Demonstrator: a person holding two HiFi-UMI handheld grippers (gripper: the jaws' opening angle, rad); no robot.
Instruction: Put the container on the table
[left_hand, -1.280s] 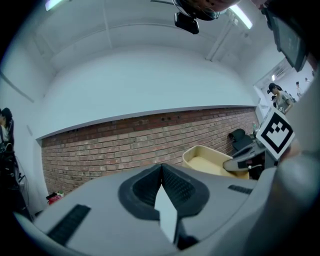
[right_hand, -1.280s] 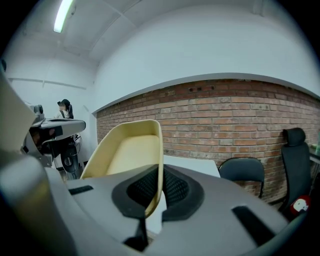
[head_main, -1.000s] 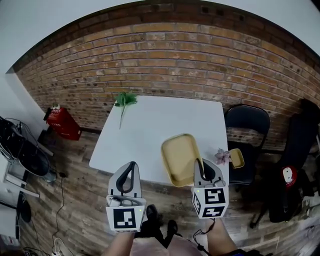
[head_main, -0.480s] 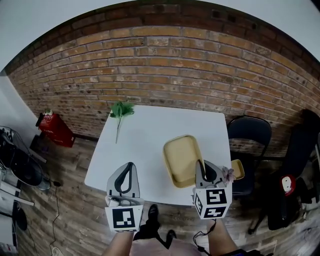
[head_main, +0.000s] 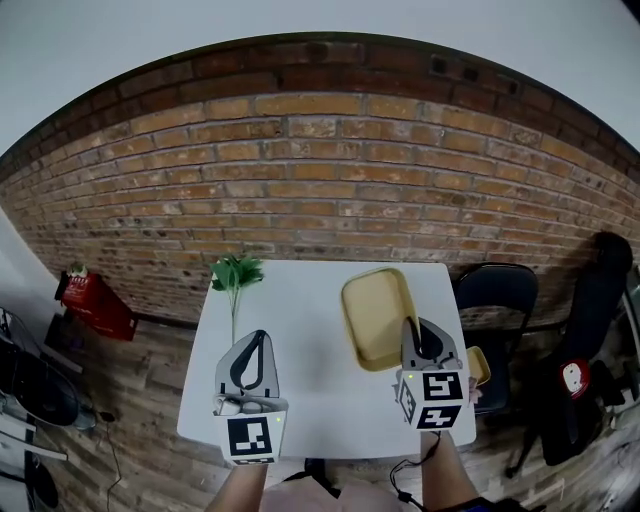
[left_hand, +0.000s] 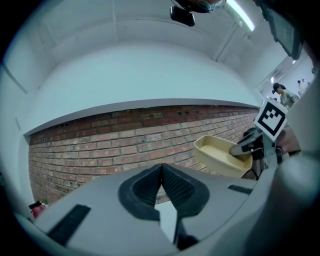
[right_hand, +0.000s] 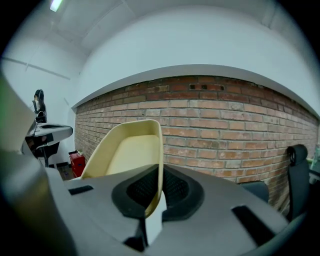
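A pale yellow tray-like container (head_main: 379, 315) hangs over the right half of the white table (head_main: 300, 390), held by its near rim in my right gripper (head_main: 413, 335). In the right gripper view the jaws are shut on the thin edge of the container (right_hand: 131, 155), which tilts up and away to the left. My left gripper (head_main: 253, 352) hovers over the table's left front part, shut with nothing between its jaws. The left gripper view shows my left gripper (left_hand: 161, 172) closed and the container (left_hand: 220, 154) at the right, with the right gripper (left_hand: 245, 146) clamped on it.
A green plant sprig (head_main: 236, 272) lies at the table's far left corner. A black chair (head_main: 495, 290) stands right of the table, with a small yellow dish (head_main: 478, 364) beside the right gripper. A brick wall (head_main: 320, 190) runs behind. A red box (head_main: 95, 305) sits on the floor at left.
Both grippers and the container have moved forward from in front of the table's near edge to over the tabletop. The right gripper has kept its grip on the container.
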